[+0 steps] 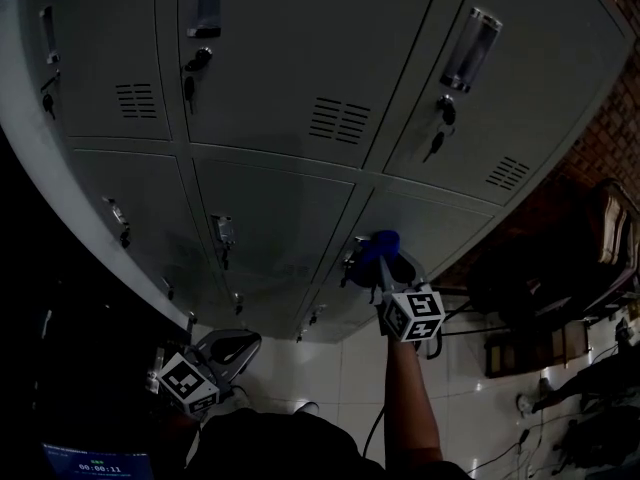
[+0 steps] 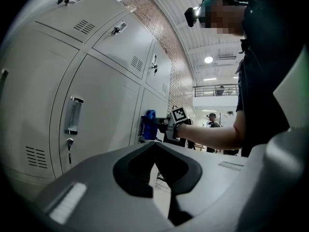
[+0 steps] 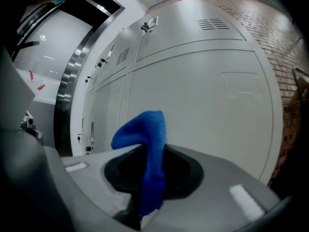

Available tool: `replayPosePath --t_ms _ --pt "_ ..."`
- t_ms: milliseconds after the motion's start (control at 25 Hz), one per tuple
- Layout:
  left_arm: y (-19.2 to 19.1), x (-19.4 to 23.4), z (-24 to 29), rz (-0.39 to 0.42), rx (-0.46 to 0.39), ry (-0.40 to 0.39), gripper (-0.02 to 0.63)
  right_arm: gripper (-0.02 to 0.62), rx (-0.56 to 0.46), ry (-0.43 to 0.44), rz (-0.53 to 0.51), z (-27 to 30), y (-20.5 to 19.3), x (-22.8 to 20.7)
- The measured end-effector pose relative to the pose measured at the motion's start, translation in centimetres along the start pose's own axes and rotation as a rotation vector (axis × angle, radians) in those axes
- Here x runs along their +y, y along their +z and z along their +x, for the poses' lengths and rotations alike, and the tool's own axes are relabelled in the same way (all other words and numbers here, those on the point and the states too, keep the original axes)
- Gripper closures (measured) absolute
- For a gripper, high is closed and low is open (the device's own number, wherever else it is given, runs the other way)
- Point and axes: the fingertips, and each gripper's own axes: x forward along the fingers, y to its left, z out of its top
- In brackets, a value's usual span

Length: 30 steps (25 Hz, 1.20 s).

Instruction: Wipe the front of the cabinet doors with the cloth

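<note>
The grey locker cabinet's doors (image 1: 270, 208) fill the head view. A blue cloth (image 1: 381, 247) is pinched in my right gripper (image 1: 372, 264), which holds it up at the lower right door, beside that door's latch (image 1: 352, 255). In the right gripper view the cloth (image 3: 147, 149) stands up from the shut jaws of the right gripper (image 3: 152, 180) in front of a plain door (image 3: 203, 95). From the left gripper view the cloth (image 2: 148, 123) looks pressed to the door. My left gripper (image 1: 238, 346) hangs low and away from the doors, its jaws together and empty (image 2: 157, 178).
Keys hang from several locks (image 1: 437, 143). A brick wall (image 1: 610, 138) meets the cabinet on the right, with dark chairs and bags (image 1: 590, 258) beside it. Cables lie on the white tiled floor (image 1: 480, 408). A steel door frame (image 3: 72, 81) stands past the lockers.
</note>
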Motion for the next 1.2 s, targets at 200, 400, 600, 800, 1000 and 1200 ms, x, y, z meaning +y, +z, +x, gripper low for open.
replayPosePath --t_ms 200,400,600,800,1000,1200 --pt "0.3 -0.3 1.2 -0.009 -0.007 -0.022 0.606 0.522 0.013 -0.048 -0.001 -1.3 -0.7 -2.8" --pt "0.3 -1.2 2.6 -0.006 -0.003 -0.049 0.606 0.522 0.027 -0.108 0.011 -3.0 -1.3 -6.1" --pt "-0.4 -1.9 4.1 -0.011 0.008 -0.067 0.606 0.522 0.028 -0.159 0.026 -4.7 -1.7 -9.6" --pt "-0.3 -2.7 5.2 -0.008 0.007 -0.077 0.606 0.522 0.030 -0.202 0.055 -6.4 -2.7 -13.0" --pt "-0.5 -3.1 5.8 -0.013 0.014 -0.073 0.606 0.522 0.043 -0.245 0.061 -7.7 -3.4 -15.4" --pt "-0.4 -3.9 6.6 -0.020 0.017 -0.091 0.606 0.522 0.049 -0.266 0.060 -8.3 -3.7 -16.6"
